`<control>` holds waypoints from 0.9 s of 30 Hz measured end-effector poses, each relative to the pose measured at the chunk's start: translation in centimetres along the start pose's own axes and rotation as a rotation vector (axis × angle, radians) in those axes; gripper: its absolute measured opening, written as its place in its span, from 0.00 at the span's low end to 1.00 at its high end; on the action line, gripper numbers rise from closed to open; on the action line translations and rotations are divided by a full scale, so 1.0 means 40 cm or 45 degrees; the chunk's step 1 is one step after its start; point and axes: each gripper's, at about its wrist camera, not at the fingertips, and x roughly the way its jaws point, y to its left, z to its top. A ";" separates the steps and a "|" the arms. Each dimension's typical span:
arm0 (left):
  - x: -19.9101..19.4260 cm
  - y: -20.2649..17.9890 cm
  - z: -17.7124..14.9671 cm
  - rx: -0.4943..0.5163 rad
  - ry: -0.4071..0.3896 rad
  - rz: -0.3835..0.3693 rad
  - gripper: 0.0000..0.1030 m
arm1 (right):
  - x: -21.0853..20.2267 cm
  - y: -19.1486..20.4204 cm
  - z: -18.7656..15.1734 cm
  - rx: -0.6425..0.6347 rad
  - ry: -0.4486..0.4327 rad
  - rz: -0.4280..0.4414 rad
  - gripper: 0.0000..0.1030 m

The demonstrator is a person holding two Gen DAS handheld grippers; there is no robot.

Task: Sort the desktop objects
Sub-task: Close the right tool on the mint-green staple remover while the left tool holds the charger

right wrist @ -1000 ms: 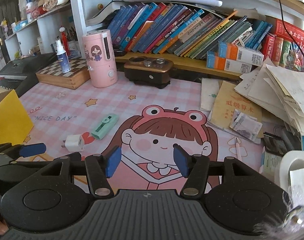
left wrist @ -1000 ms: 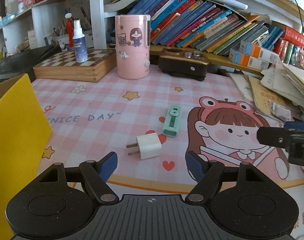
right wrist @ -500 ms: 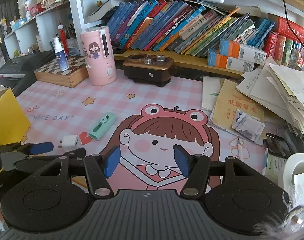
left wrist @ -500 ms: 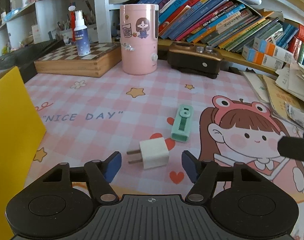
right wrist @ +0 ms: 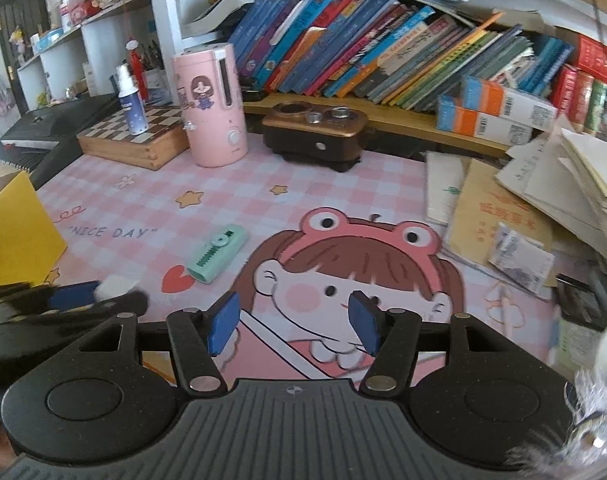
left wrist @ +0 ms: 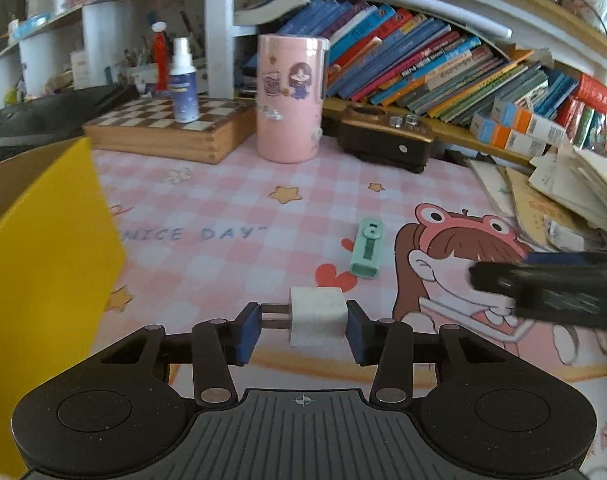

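Observation:
A white charger plug (left wrist: 317, 312) lies on the pink checked mat with its two prongs pointing left. My left gripper (left wrist: 301, 332) is closing on it: one blue pad meets the prong tips, the other presses the plug's right side. The right wrist view shows that gripper (right wrist: 63, 304) blurred at the lower left, with the plug (right wrist: 115, 286) a white patch beside its blue pad. A mint green correction tape (left wrist: 367, 250) (right wrist: 217, 258) lies just beyond the plug. My right gripper (right wrist: 295, 324) stands open and empty over the mat's cartoon girl; it shows blurred in the left wrist view (left wrist: 551, 284).
A yellow box (left wrist: 43, 280) (right wrist: 15, 232) stands at the left edge. Behind are a pink humidifier (left wrist: 289, 100), a wooden chessboard box (left wrist: 167, 132) with a spray bottle (left wrist: 183, 80) on it, and a brown device (left wrist: 387, 140). Loose papers (right wrist: 543, 184) pile up on the right.
My left gripper moved forward until the plug sat between its fingers, and its jaws narrowed onto it. The right gripper barely shifted and stayed open.

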 end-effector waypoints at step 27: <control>-0.194 0.089 -0.058 -0.016 -0.039 0.079 0.42 | 0.251 0.130 0.045 -0.142 0.013 0.030 0.17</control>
